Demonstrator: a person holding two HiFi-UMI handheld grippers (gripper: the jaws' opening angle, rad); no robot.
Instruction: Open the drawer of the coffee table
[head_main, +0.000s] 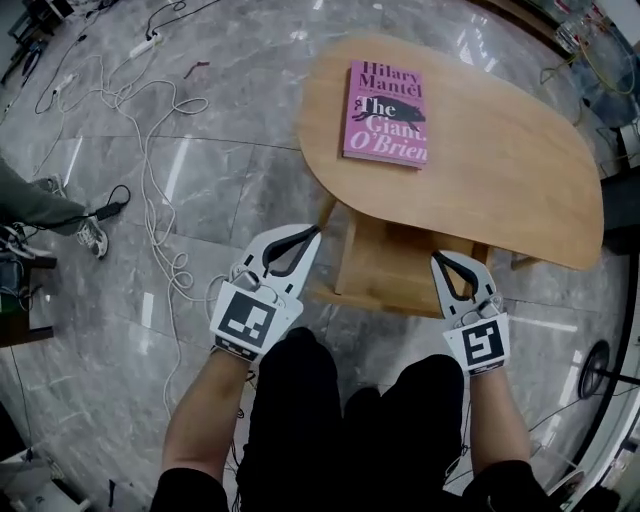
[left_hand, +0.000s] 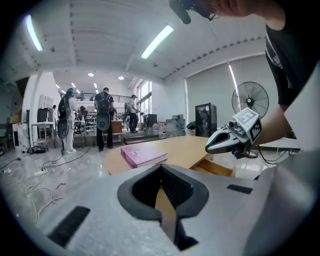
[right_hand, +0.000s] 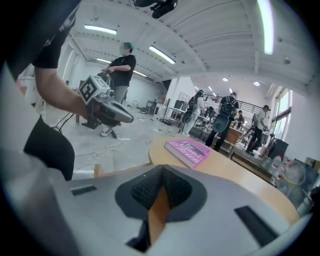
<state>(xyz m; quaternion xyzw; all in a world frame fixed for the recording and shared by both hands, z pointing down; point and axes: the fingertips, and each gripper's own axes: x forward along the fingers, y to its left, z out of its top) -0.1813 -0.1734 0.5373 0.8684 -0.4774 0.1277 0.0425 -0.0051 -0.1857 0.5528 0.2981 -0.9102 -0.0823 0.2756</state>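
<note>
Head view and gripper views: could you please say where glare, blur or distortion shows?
Head view: light streaks glare on the glossy floor; straight lines bow. Left gripper view: fisheye, black corners, near foreground soft. Right gripper view: likewise, ceiling light blown white.

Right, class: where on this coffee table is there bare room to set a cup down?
The table top is bare right of the pink book, out to its rim. The open drawer looks bare too, though the left gripper and right gripper flank it. The floor left of the table is crowded with cables.
</note>
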